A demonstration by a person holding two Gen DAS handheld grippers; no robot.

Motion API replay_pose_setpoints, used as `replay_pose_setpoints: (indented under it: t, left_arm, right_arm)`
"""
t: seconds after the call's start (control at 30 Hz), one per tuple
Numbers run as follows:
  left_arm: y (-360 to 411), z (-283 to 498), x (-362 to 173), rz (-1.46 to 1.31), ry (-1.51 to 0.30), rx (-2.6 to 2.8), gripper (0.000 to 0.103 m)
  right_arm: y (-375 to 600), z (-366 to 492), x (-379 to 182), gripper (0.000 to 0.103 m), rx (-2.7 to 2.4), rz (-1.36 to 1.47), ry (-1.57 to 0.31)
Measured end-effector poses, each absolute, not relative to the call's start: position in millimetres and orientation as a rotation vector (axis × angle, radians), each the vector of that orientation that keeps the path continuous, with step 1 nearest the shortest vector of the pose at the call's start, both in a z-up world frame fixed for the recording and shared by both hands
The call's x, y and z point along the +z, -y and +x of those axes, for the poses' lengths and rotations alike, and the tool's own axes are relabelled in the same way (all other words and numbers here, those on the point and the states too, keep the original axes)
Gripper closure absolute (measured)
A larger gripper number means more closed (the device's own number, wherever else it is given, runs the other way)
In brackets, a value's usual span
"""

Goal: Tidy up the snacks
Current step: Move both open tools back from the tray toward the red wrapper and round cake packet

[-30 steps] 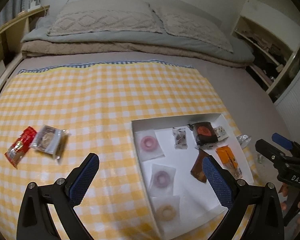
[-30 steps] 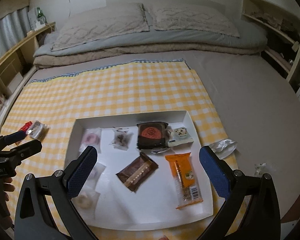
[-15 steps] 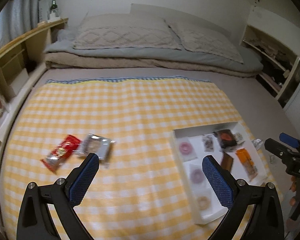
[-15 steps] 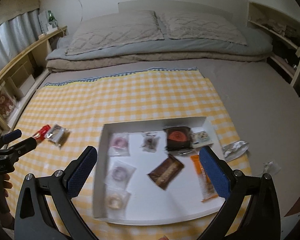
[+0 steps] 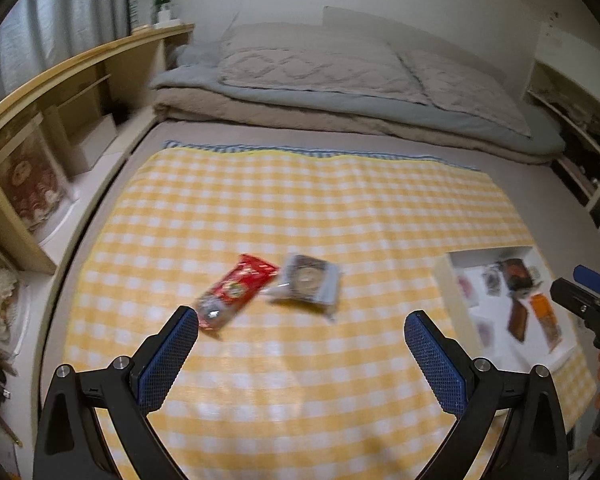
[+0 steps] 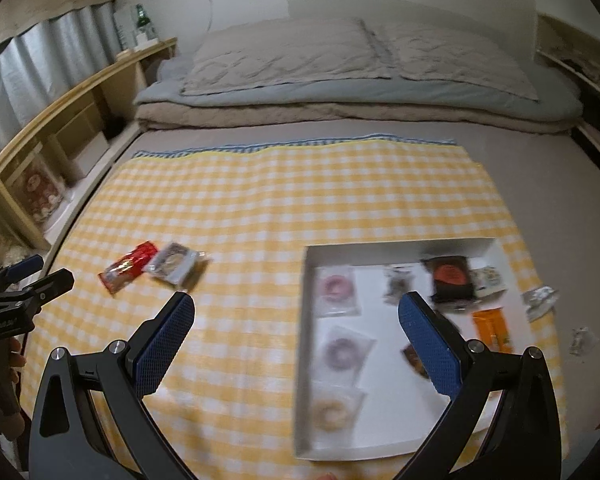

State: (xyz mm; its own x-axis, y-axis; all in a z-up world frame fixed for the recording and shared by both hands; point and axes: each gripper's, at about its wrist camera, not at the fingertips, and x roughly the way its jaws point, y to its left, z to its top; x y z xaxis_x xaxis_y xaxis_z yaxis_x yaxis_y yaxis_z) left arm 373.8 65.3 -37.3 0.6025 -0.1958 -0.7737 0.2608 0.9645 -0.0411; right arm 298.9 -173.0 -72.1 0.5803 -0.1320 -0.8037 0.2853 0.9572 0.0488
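A red snack packet (image 5: 236, 290) and a clear-wrapped round cookie (image 5: 308, 280) lie side by side on the yellow checked cloth (image 5: 300, 208), just ahead of my open, empty left gripper (image 5: 300, 354). The white tray (image 6: 384, 249) sits on the cloth at the right; it holds three wrapped ring doughnuts, a dark packet (image 6: 450, 278), an orange bar (image 6: 494, 330) and other small snacks. My right gripper (image 6: 296, 340) hangs open and empty over the tray's left edge. The red packet (image 6: 130, 266) and cookie (image 6: 176, 264) appear at its left.
Two small wrappers (image 6: 540, 300) lie off the tray on the grey mattress at the right. Pillows and folded blankets (image 5: 340, 88) fill the bed's far end. A wooden shelf (image 5: 60, 112) runs along the left; open shelving stands at the right.
Both grippers have swung left. In the left wrist view the red packet and cookie came to the centre and the tray slid to the right edge. Both stayed open.
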Motion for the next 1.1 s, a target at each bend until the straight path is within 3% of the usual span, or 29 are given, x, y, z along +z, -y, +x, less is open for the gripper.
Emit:
replay_pose_setpoints:
  t: [0.37,0.67,1.1]
  left_arm:
    - [-112,401,-65,0.087,-0.853,-0.255,0.000]
    - [-105,454,-114,0.175,-0.880,-0.298,0.000]
    - [-100,520,-187,0.226,-0.957,-0.292,0.000]
  right_arm:
    - [129,359,-115,0.000,-0.145,0.280,-0.981]
    - [123,418,-166,0.000,-0.139,0.509,-1.061]
    - [92,494,-236,0.000,-0.145,0.573,-1.169]
